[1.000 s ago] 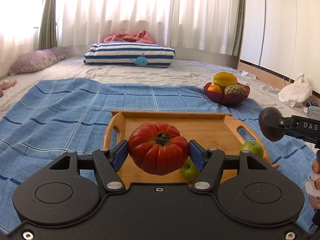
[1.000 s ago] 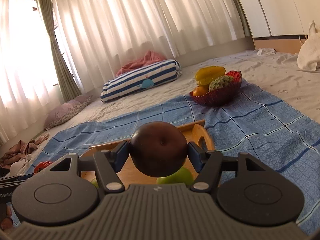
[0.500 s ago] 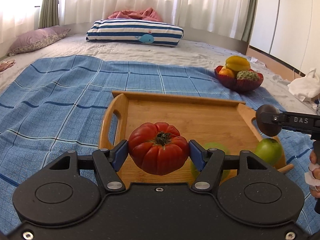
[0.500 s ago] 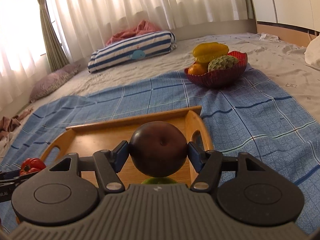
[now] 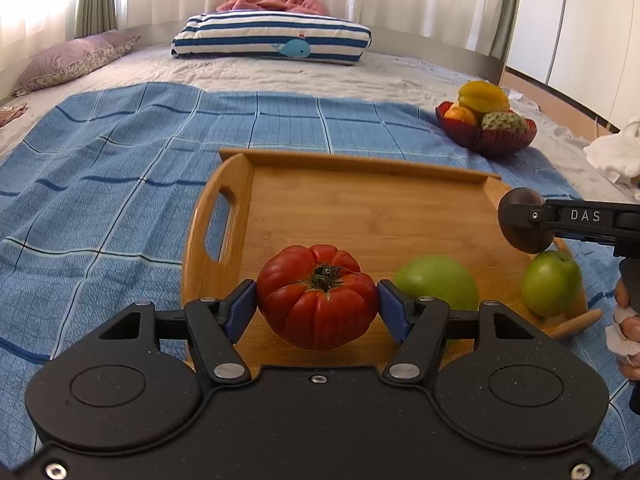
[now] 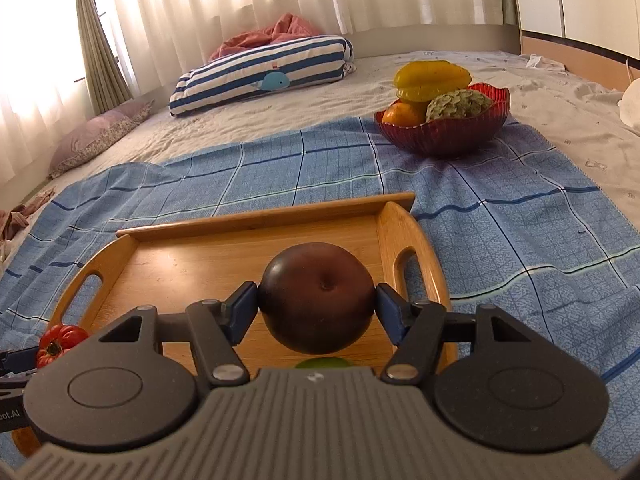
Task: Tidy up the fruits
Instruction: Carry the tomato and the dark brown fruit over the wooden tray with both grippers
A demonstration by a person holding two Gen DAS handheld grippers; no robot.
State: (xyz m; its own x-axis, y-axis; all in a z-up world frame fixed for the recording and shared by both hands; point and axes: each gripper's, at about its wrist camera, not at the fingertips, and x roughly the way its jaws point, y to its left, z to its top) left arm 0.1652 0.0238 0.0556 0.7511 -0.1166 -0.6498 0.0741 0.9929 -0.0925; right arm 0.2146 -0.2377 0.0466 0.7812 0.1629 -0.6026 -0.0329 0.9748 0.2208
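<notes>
Both tools lowered: ribbed tomato (image 5: 316, 298), smooth plum (image 6: 317, 298).

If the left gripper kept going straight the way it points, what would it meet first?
Probably the bare floor of the wooden tray. The left gripper, shut on the tomato, angles down toward it, left of the green apples; depth is uncertain.

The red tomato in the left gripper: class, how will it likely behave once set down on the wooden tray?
The tomato looks squat and ribbed, so it probably settles rather than rolls. Its glossy skin suggests softness; the left gripper could bruise it. The tray floor looks smooth, so a nudge may slide it.
</notes>
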